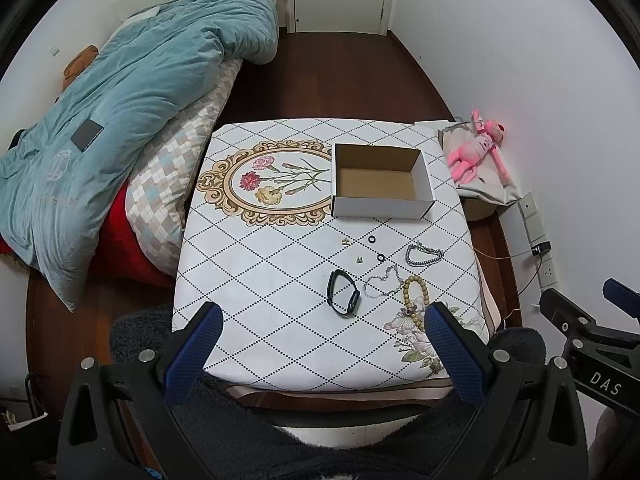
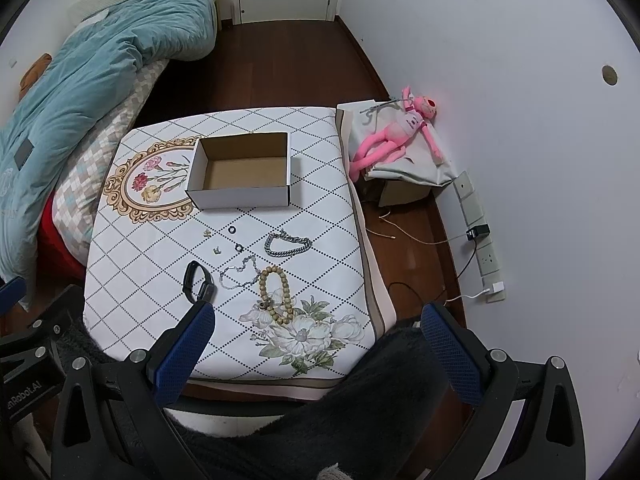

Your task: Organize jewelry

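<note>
An empty white cardboard box (image 1: 382, 180) (image 2: 242, 172) stands on the patterned table (image 1: 260, 280) (image 2: 140, 248). In front of it lie a black wristband (image 1: 343, 292) (image 2: 197, 281), a wooden bead bracelet (image 1: 416, 294) (image 2: 276, 292), a thick silver chain bracelet (image 1: 424, 255) (image 2: 288, 245), a thin silver chain (image 1: 382, 282) (image 2: 240, 274), two black rings (image 1: 372, 239) (image 2: 232, 229) and two small earrings (image 1: 345, 241) (image 2: 207, 233). My left gripper (image 1: 324, 320) is open and empty above the near table edge. My right gripper (image 2: 316, 320) is open and empty, also above the near edge.
A bed with a teal quilt (image 1: 120, 92) (image 2: 80, 80) lies left of the table. A pink plush toy (image 1: 476, 150) (image 2: 396, 136) rests on a cloth-covered box at the right wall. Cables and power strips (image 2: 480, 232) run along the right floor. Dark fleece (image 2: 360, 400) lies below the grippers.
</note>
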Tool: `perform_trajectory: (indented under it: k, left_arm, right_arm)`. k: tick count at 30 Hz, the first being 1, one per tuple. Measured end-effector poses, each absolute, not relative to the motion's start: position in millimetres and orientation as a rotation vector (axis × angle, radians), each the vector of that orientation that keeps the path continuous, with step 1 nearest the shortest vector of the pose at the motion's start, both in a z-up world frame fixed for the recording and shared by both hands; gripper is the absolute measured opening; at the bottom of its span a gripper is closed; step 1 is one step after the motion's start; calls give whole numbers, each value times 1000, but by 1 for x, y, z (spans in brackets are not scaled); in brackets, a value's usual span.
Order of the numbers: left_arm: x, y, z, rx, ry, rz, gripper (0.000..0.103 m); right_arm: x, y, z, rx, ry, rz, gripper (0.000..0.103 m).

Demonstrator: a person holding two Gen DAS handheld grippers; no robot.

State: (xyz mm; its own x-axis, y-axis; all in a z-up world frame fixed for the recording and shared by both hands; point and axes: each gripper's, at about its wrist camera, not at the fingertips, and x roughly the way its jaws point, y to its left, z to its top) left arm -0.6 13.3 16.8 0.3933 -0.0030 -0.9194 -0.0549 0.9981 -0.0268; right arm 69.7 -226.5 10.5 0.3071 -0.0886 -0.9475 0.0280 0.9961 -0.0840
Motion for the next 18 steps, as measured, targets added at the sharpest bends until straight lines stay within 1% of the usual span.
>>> perform_trajectory:
  k: [18]
  left_arm:
    - [1,14,19,-60,1160,31,103]
  right_arm:
    - [70,-224,21,-57,1231,-68,103]
